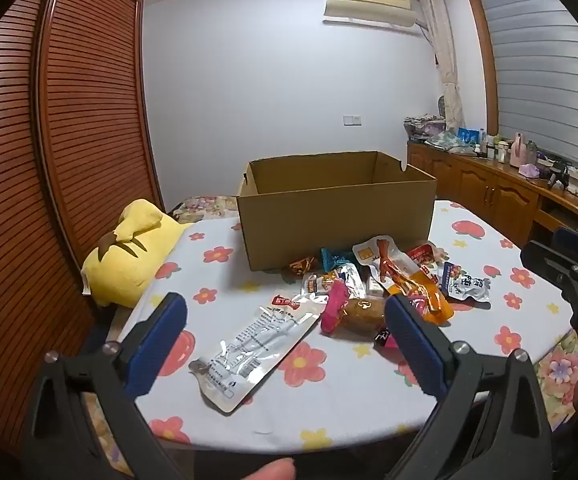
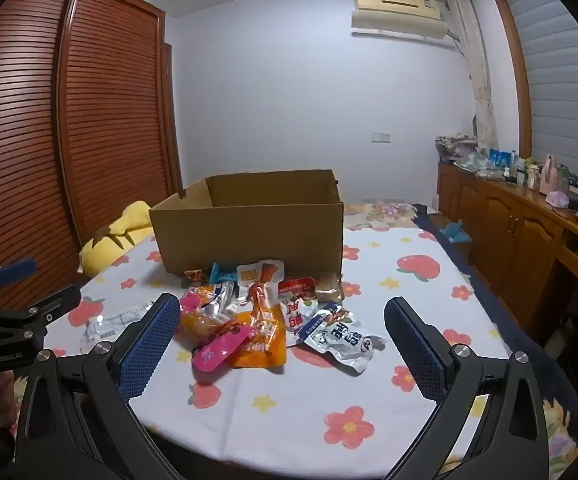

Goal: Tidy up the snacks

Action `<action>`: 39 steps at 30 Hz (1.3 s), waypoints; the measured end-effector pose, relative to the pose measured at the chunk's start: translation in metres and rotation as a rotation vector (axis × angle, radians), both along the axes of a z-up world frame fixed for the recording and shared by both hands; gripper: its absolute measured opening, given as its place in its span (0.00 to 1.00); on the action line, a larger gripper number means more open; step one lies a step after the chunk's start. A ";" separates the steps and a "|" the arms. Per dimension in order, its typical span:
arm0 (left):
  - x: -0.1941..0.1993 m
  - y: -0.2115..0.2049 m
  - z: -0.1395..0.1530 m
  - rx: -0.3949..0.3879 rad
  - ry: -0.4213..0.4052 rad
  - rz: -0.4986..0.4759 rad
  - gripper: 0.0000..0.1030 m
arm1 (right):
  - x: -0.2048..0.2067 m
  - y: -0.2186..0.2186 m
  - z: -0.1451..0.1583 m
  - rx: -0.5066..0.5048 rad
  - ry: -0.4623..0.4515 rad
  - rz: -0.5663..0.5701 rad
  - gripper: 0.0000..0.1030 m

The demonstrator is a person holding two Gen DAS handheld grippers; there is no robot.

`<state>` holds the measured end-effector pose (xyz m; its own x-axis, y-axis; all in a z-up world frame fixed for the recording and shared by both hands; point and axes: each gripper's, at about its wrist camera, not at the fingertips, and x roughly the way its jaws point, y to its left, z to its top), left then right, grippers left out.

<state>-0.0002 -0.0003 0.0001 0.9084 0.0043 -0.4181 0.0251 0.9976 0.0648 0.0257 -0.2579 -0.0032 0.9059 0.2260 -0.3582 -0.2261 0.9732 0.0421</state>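
An open cardboard box (image 1: 337, 220) (image 2: 249, 232) stands at the far side of the flowered tablecloth (image 1: 289, 412). Several snack packets lie in a heap in front of it: a long silver packet (image 1: 257, 344) (image 2: 117, 322), a pink one (image 1: 335, 304) (image 2: 221, 346), an orange one (image 1: 429, 296) (image 2: 263, 340) and a white-and-blue one (image 1: 467, 286) (image 2: 341, 336). My left gripper (image 1: 285, 302) hovers open over the silver packet, touching nothing. My right gripper (image 2: 281, 305) is open too, held above the heap with nothing between its blue pads.
A yellow plush pillow (image 1: 129, 252) lies at the table's left edge beside a louvred wooden wardrobe (image 1: 69, 120). A wooden sideboard (image 1: 509, 192) crowded with bottles runs along the right wall. A fingertip (image 1: 273, 472) shows at the bottom edge.
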 end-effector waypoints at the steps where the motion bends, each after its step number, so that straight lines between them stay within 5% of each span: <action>1: 0.000 0.000 0.000 -0.001 0.000 -0.002 0.97 | 0.000 0.000 0.000 0.000 0.000 0.000 1.00; 39: -0.011 -0.004 0.014 -0.023 -0.029 -0.027 0.97 | -0.005 -0.005 0.000 -0.002 0.000 -0.007 1.00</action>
<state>-0.0117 -0.0041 0.0138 0.9199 -0.0298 -0.3911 0.0503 0.9978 0.0424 0.0208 -0.2626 -0.0035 0.9075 0.2192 -0.3583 -0.2197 0.9748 0.0399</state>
